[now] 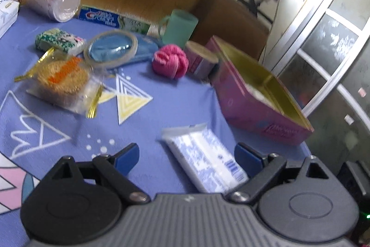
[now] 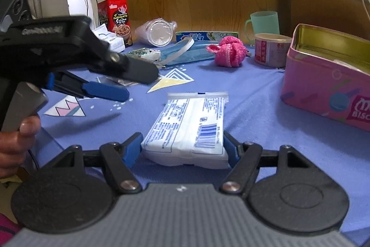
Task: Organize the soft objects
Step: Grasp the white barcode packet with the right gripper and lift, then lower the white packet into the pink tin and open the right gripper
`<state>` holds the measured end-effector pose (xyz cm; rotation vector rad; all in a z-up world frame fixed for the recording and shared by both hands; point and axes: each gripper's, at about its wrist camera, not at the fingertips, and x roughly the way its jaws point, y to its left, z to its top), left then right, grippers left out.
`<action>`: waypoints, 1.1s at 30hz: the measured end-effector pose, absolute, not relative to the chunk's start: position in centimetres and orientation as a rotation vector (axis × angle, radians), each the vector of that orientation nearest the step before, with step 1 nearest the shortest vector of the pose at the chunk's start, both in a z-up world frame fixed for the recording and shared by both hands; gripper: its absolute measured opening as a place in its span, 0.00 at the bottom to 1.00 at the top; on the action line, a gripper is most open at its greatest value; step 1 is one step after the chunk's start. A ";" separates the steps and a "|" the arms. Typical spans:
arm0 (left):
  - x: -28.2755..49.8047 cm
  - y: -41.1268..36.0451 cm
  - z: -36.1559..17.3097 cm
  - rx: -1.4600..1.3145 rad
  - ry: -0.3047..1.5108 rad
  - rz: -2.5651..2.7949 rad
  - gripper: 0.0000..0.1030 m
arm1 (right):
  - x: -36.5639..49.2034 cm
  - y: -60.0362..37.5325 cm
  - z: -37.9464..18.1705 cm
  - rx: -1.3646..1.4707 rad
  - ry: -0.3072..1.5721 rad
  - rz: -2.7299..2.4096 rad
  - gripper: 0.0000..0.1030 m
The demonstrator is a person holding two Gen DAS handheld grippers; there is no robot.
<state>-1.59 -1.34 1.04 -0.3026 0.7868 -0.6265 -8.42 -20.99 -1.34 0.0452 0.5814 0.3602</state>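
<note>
Where the tongs are: both hang low over a table covered with a blue cloth (image 2: 254, 108) printed with triangles.
Right tongs (image 2: 182, 148): clenched on a tissue pack (image 2: 187, 129), one blue pad against each long side of its near end.
Tissue pack: white plastic with blue print and a barcode, pointing straight away from the right tongs; its far end lies on the cloth.
Left tongs (image 1: 188, 156): released, the jaws standing wide with nothing gripped; from their own camera the tissue pack lies just below and beside their right finger.
Left tongs from the right camera: up and to the left of the right tongs, above the cloth, with a person's hand (image 2: 13, 142) around the handle.
Pink tin (image 2: 323, 89): open, gold inside, ahead and to the right of both tongs, near the tissue pack but apart from it; something white lies inside.
Pink knitted ball (image 2: 227, 52): well ahead of the right tongs, past the tissue pack.
Blue face mask (image 2: 192, 53): just left of the ball, with a roll of clear tape (image 1: 111, 50) resting on it.
Gold scrubber in a clear packet (image 1: 62, 78): ahead and left of the left tongs.
Far edge: green mug (image 2: 263, 22), small round tub (image 2: 271, 49), toothpaste box (image 2: 205, 35), stack of plastic cups (image 2: 157, 32) on its side, red box (image 2: 114, 17).
</note>
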 end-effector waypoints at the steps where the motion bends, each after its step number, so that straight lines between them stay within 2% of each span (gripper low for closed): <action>1: -1.5 -1.6 0.8 -0.296 0.800 -0.623 0.90 | -8.5 -21.1 -1.3 0.043 0.579 0.359 0.75; 6: -1.1 -2.7 -0.2 -0.280 0.844 -0.619 0.88 | -8.6 -21.1 -1.7 0.025 0.563 0.355 0.76; 8: -0.9 -3.6 -0.1 -0.260 0.849 -0.638 0.75 | -8.8 -20.9 -1.8 0.007 0.550 0.356 0.75; 9: -0.7 -4.2 -0.1 -0.263 0.869 -0.671 0.60 | -8.8 -20.8 -1.8 0.008 0.546 0.360 0.75; 14: -0.6 -6.6 2.2 -0.200 0.809 -0.713 0.60 | -9.9 -20.2 -0.6 -0.107 0.435 0.327 0.74; 23: 1.5 -15.2 8.0 -0.087 0.637 -0.861 0.61 | -8.7 -26.5 3.8 -0.058 0.245 0.141 0.74; 26: 3.1 -18.8 8.4 -0.044 0.601 -0.884 0.63 | -7.0 -29.3 4.6 -0.010 0.232 0.067 0.75; 28: 4.0 -20.6 8.2 -0.004 0.563 -0.860 0.70 | -5.1 -30.6 4.5 0.010 0.245 0.014 0.75; 33: 4.5 -20.4 7.3 -0.006 0.572 -0.796 0.71 | 0.2 -32.9 2.1 0.049 0.371 -0.082 0.79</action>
